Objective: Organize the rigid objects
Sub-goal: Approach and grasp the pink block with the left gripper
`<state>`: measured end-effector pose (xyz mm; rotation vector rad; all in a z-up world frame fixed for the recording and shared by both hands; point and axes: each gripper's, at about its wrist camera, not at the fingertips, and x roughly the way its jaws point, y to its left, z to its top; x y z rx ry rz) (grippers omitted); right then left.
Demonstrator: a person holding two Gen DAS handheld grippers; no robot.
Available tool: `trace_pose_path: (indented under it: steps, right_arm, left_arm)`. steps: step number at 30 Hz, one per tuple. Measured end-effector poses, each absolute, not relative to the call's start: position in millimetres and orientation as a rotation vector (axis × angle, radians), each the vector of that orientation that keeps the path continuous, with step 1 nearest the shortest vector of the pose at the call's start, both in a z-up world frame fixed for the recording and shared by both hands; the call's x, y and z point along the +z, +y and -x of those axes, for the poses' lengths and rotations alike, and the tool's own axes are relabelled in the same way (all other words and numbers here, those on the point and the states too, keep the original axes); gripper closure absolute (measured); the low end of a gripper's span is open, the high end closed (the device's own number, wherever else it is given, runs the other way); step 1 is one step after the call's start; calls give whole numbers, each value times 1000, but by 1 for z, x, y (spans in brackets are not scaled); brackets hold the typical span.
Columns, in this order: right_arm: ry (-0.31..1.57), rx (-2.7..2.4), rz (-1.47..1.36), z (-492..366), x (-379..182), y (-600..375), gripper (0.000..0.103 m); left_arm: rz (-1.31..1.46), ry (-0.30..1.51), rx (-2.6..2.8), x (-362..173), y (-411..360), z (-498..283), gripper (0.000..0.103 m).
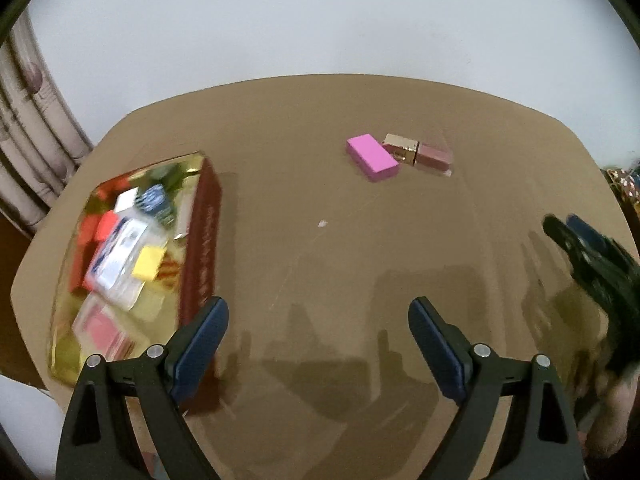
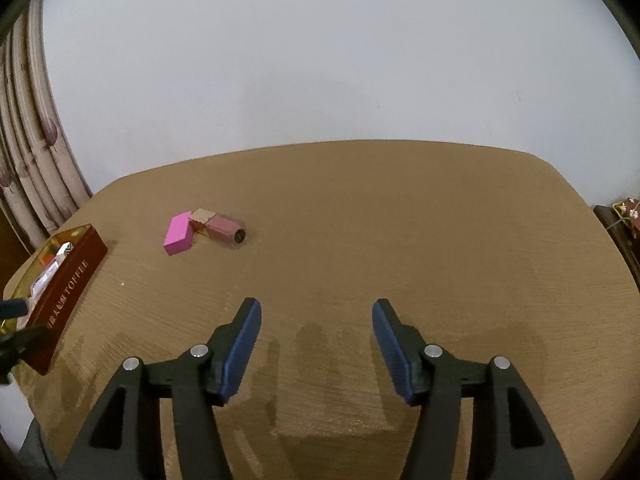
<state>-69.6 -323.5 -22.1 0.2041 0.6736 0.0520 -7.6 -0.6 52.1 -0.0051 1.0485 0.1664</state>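
I read the task as mostly done: the red tin (image 1: 200, 240) at the table's (image 2: 400, 220) left edge already holds a mixed load of small blocks and cases, among them a yellow block (image 1: 149, 263). Two items remain outside it, toward the far edge, left of centre in the right wrist view: the pink block (image 2: 179, 233) and the gold-capped pink bottle (image 2: 220, 227), lying on its side and touching that block. I have my left gripper (image 1: 318, 344) and right gripper (image 2: 316, 350) both spread and empty over the near edge, well apart from those items.
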Motion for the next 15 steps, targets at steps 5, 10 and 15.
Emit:
trace_pose_path:
  steps: [5, 10, 15]
  right_arm:
    - [640, 58, -216, 77, -17, -324, 41]
    - [611, 61, -232, 81, -16, -324, 40]
    - [596, 58, -244, 80, -15, -324, 40]
  left_arm:
    - [46, 1076, 185, 40, -1, -40, 14]
    - [63, 1120, 239, 30, 5, -79, 14]
    - [92, 1162, 266, 17, 10, -108, 14]
